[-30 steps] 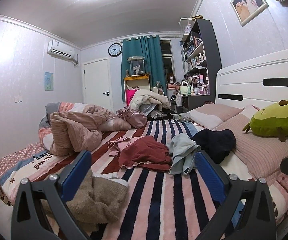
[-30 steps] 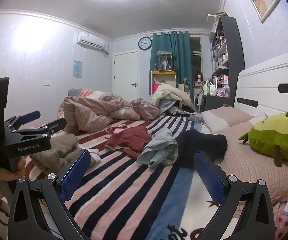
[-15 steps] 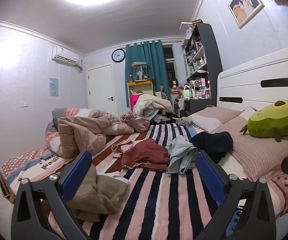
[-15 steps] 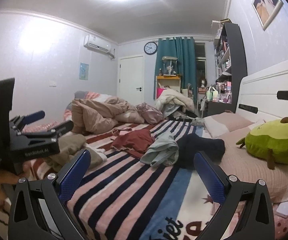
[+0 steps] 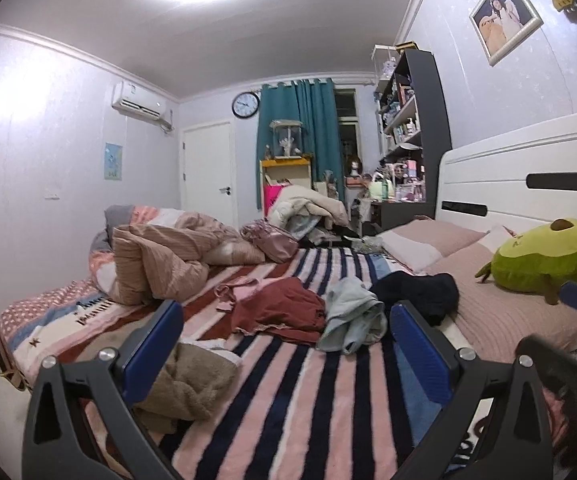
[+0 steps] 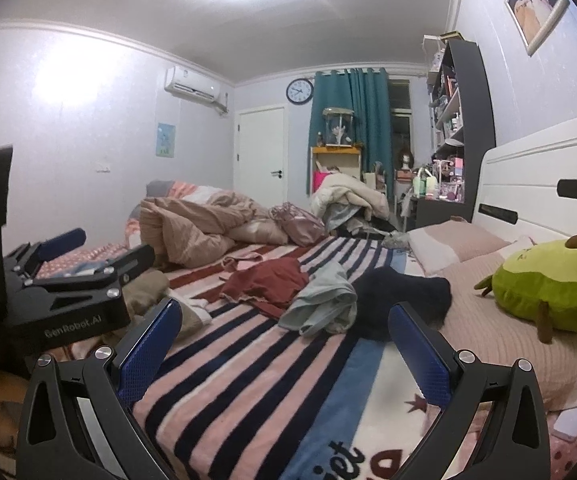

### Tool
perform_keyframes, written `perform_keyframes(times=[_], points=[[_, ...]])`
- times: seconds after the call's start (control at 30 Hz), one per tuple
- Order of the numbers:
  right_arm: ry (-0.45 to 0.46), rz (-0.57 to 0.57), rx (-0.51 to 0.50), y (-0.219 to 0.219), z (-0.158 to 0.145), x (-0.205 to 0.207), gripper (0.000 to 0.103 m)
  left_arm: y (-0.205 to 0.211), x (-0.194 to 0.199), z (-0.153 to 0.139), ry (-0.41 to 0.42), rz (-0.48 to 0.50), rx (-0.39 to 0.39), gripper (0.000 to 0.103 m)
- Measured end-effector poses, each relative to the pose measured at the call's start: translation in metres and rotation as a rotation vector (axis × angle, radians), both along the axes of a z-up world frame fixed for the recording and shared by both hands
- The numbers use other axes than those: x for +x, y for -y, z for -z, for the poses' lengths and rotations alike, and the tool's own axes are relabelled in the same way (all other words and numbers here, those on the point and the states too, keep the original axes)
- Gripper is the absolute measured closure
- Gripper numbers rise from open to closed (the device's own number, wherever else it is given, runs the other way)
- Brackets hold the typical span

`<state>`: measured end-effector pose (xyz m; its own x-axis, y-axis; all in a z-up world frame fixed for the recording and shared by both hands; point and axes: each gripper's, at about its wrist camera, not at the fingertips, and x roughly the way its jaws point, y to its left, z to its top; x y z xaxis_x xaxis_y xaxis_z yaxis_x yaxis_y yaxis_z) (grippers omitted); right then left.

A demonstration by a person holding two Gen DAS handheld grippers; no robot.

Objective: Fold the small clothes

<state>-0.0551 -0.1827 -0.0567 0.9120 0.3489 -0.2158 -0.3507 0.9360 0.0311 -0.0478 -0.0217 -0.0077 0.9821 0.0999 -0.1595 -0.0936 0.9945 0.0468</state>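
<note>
Several small clothes lie crumpled on the striped blanket (image 5: 288,392): a dark red garment (image 5: 284,310) (image 6: 266,284), a pale blue one (image 5: 354,314) (image 6: 322,300), a dark navy one (image 5: 420,292) (image 6: 400,296), a pink piece (image 5: 234,290) and a tan fleece one (image 5: 192,380) at the near left. My left gripper (image 5: 284,344) is open and empty, above the blanket, short of the clothes. My right gripper (image 6: 284,344) is open and empty too. The left gripper's body (image 6: 48,300) shows at the left of the right wrist view.
A bunched beige duvet (image 5: 164,256) lies at the far left of the bed. Pink pillows (image 5: 420,240) and a green avocado plush (image 5: 544,258) lie by the white headboard (image 5: 520,176) on the right. A cluttered dark shelf (image 5: 412,136) stands beyond.
Both views have tilted upward, showing more ceiling and lamp. Both grippers stay open; the clothes have not moved.
</note>
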Motion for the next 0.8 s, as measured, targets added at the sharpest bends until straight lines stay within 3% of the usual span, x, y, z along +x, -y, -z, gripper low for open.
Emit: perform_keyframes(times=[0.17, 0.43, 0.8], points=[[-0.011, 0.029, 0.006, 0.001, -0.002, -0.001, 0.000, 0.004, 0.000, -0.006, 0.017, 0.032, 0.038, 0.001], [0.011, 0.082, -0.011, -0.013, -0.004, -0.018, 0.000, -0.005, -0.006, -0.005, 0.036, 0.114, 0.032, 0.001], [0.001, 0.103, -0.001, -0.019, -0.004, -0.022, 0.000, -0.010, -0.010, -0.002, 0.023, 0.124, 0.020, 0.001]])
